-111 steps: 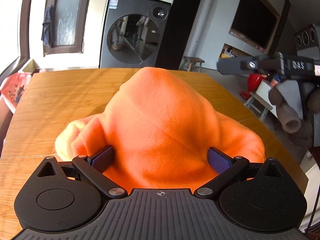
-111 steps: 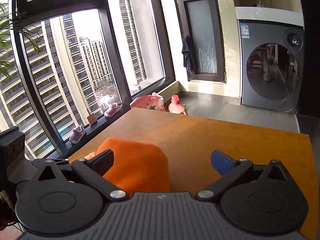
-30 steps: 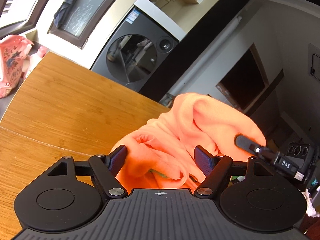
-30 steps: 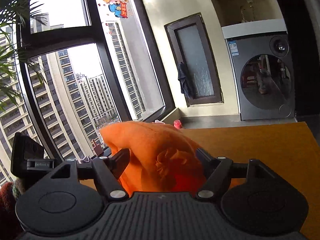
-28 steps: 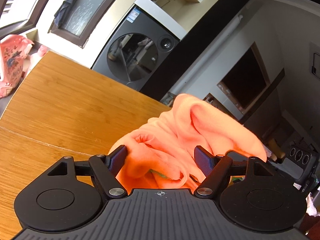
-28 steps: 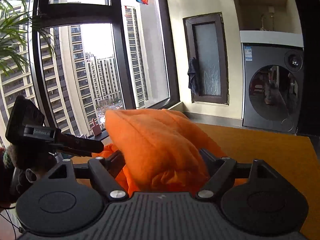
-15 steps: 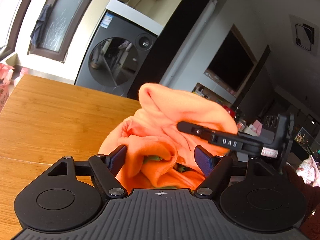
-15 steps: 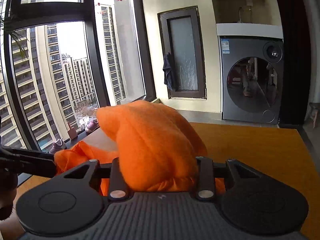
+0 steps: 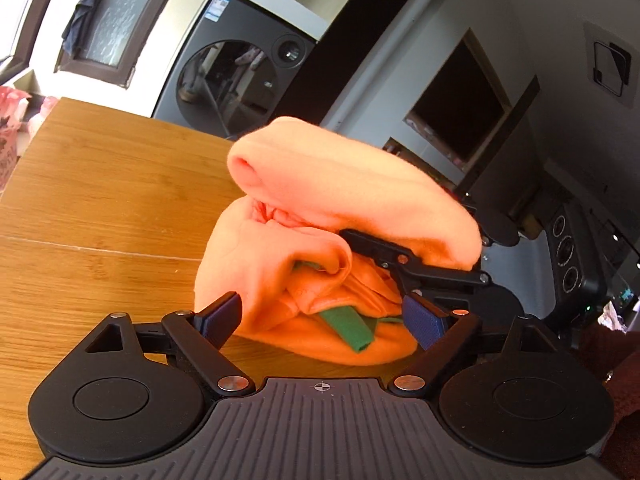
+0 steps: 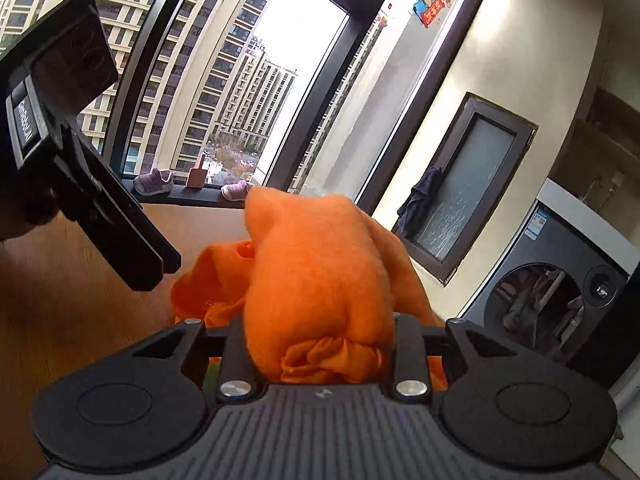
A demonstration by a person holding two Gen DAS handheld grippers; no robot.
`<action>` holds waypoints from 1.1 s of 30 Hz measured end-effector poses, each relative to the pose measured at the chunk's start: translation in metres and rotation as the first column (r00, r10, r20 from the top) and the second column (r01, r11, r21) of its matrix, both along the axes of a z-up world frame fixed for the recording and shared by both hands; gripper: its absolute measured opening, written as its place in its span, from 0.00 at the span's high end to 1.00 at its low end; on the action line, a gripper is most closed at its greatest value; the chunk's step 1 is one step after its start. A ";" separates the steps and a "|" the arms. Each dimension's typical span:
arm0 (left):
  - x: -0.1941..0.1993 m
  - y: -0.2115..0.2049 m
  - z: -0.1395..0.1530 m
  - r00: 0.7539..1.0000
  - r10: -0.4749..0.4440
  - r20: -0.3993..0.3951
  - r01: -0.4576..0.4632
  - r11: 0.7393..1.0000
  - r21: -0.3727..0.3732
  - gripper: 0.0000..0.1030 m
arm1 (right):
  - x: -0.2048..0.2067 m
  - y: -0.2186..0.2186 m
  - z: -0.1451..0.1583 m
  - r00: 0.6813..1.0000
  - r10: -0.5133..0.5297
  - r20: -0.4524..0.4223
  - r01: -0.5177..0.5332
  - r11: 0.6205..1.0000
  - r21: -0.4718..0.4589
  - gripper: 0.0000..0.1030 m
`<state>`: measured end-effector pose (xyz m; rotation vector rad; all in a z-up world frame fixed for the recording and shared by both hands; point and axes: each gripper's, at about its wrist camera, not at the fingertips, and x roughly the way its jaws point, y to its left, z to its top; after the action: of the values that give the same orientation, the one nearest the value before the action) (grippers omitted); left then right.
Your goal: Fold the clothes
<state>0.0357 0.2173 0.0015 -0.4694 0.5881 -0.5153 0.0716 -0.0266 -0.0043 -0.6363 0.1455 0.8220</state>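
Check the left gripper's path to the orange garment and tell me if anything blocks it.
Nothing visible blocks it. The left gripper is open, its blue pads to either side of the orange garment bunched on the wooden table. The right gripper comes in from the right, shut on the garment's upper fold, beside the path, not across it.
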 end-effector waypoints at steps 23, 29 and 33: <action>0.064 -0.013 -0.024 0.995 -0.014 -0.103 -0.013 0.966 -0.259 0.19 | 0.035 -0.130 0.083 0.897 0.146 -0.418 0.045 0.909 0.414 0.00; 0.061 -0.012 -0.023 0.995 0.003 -0.102 -0.025 0.977 -0.213 0.20 | 0.082 -0.107 0.061 0.865 -0.050 -0.499 0.245 0.910 0.334 0.00; 0.053 -0.016 0.000 0.999 0.015 -0.047 -0.022 0.985 -0.170 0.23 | 0.062 -0.052 -0.007 0.921 -0.217 -0.325 0.224 0.974 -0.014 0.00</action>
<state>0.0891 0.2009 0.0016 -0.6495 0.5853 -0.5406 0.1337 -0.0783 -0.0115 -0.4476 0.4991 0.7030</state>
